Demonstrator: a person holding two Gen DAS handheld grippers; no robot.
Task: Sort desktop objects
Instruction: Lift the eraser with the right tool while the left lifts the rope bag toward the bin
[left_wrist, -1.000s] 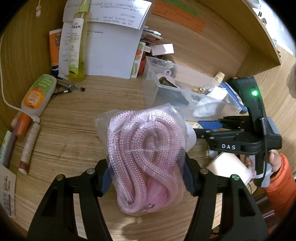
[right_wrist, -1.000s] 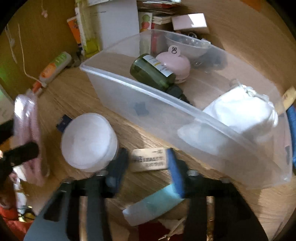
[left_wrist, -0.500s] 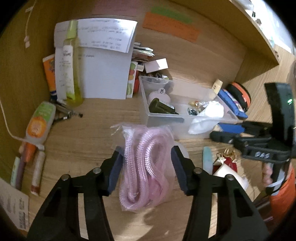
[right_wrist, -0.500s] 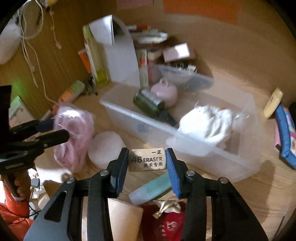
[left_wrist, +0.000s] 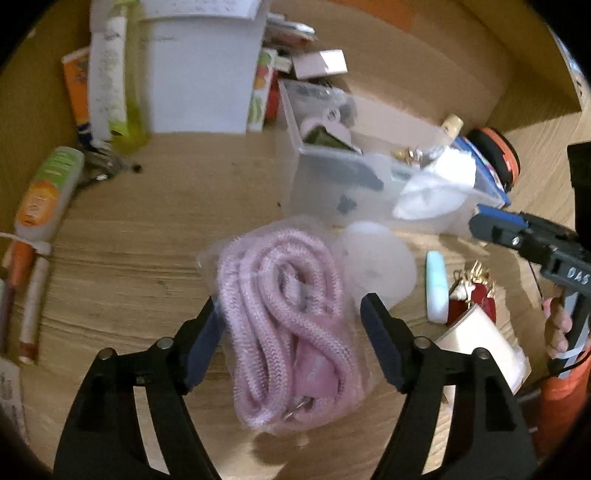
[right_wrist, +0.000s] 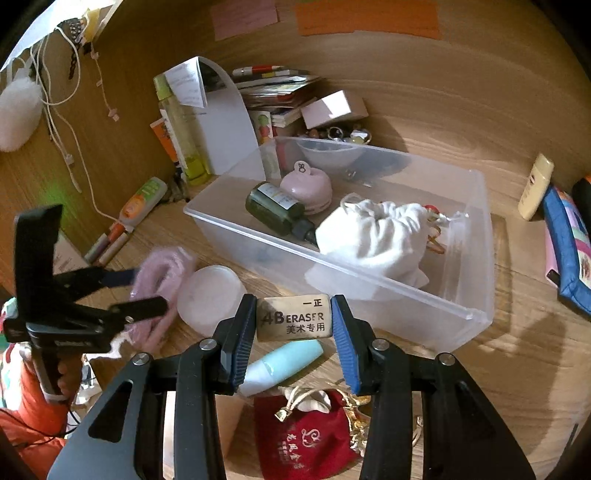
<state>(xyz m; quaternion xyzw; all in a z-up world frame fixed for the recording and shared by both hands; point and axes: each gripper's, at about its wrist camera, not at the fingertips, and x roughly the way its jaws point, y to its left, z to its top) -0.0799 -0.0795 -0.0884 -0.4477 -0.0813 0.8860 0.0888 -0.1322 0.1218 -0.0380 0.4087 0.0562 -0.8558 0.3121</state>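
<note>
Wooden desk (right_wrist: 498, 369), cluttered. Eraser (right_wrist: 294, 322): clamped crosswise in the right gripper (right_wrist: 294, 332), just short of the clear bin (right_wrist: 476, 317) ahead. Rope bag (left_wrist: 291, 325): between the left gripper's (left_wrist: 291, 332) opening jaws, right pad clear, long axis along the fingers. Only the right view shows the bin's contents.
</note>
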